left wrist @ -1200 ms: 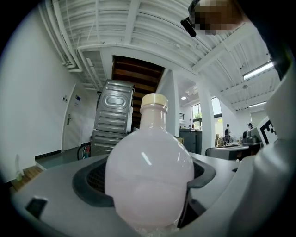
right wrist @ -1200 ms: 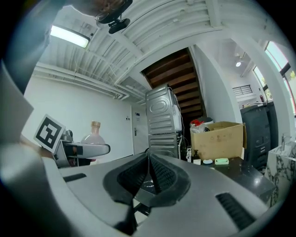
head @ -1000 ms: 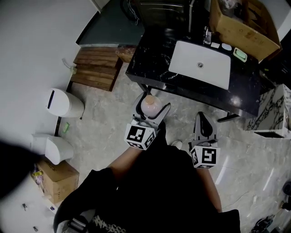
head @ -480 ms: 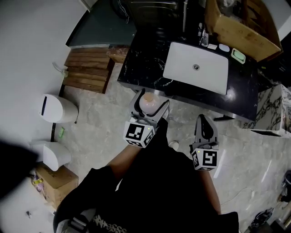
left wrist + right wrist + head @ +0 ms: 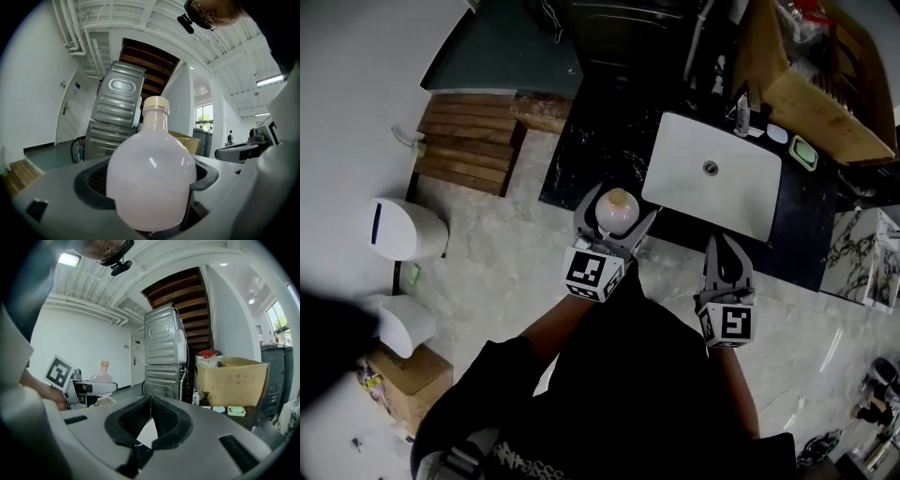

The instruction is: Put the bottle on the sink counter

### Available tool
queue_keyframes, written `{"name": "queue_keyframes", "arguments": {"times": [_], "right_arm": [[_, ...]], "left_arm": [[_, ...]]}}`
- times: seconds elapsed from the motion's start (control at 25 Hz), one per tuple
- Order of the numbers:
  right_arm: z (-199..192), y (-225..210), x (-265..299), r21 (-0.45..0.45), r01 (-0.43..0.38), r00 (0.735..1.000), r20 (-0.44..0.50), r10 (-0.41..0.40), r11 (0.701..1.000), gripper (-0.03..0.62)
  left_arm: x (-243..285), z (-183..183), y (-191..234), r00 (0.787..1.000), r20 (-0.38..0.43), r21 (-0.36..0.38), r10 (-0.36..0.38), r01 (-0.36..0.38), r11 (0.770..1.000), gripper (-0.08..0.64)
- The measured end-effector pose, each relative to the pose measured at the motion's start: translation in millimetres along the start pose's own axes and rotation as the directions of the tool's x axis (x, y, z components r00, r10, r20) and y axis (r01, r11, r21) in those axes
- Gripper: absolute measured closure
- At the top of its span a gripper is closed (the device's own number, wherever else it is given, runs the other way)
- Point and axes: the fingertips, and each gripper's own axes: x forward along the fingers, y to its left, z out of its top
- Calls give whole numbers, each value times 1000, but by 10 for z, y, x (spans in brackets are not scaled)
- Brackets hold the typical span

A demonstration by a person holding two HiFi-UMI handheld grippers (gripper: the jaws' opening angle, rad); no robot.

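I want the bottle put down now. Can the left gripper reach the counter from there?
Probably yes. The left gripper, shut on the bottle, is right at the front edge of the counter. The dark patch left of the sink looks bare, and nothing seems to stand in the way.

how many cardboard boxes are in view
2: large box on the counter beside the sink; small box on the floor, lower left. More may be hidden.

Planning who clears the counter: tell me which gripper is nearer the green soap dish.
Right. The right gripper hangs at the counter's front edge, below-left of the green soap dish; the left gripper, gripping the bottle, is across the basin.
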Motion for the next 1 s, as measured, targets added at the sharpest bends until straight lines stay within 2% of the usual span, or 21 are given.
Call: {"name": "queue_keyframes", "arguments": {"times": [0.2, 0.6, 0.8, 1.0], "right_arm": [[174, -109, 524, -59, 23, 999, -22, -25, 998, 552], [380, -204, 1330, -41, 52, 999, -15, -52, 998, 552], [286, -143, 1592, -23, 46, 998, -29, -47, 999, 552], [200, -174, 1664, -12, 52, 997, -64, -52, 999, 552]], "left_arm": [[346, 73, 405, 1000, -12, 12, 10, -10, 1000, 147], [869, 68, 1145, 999, -46, 38, 15, -13, 999, 147], [1204, 42, 1415, 998, -56, 66, -11, 15, 998, 147], [1542, 7, 1477, 997, -72, 71, -32, 37, 997, 147]]}}
